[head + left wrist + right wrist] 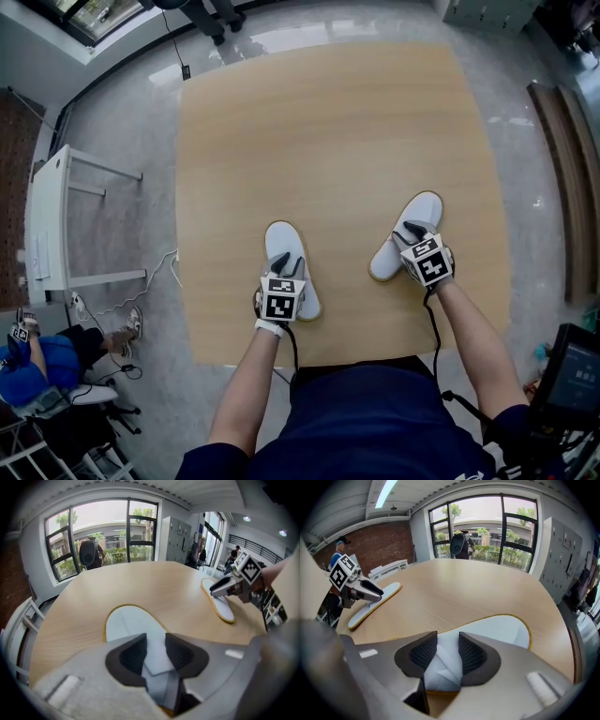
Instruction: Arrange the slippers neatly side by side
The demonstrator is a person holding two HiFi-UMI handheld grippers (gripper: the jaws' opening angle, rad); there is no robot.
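Two slippers lie on the big light-brown wooden table (pixel 328 122), near the edge by the person. The left slipper (pixel 285 238) is flat, white and made of cloth, with a thin yellow edge. Its toe points away from the person. The right slipper (pixel 419 210) looks the same, but it is tipped, with its toe leaning out to the right. The two are well apart.

The left gripper (pixel 155 651) is over the left slipper's top band. Its jaws stand wide, and the white cloth lies flat between them. I think it is not pinched yet. The right gripper (pixel 447 651) has its jaws closed on the right slipper's band, and the cloth is bunched up between the pads.

The step now, I think, is getting a hold so the two can be brought together. To do it well, the left jaws should close all the way on the band first. Then both slippers should slide flat on the table toward each other. Lifting could make the soft cloth fold. The right slipper needs a turn so its toe points the same way as the left one. Stop with the sides just beside each other, toes level, and not on top of each other.
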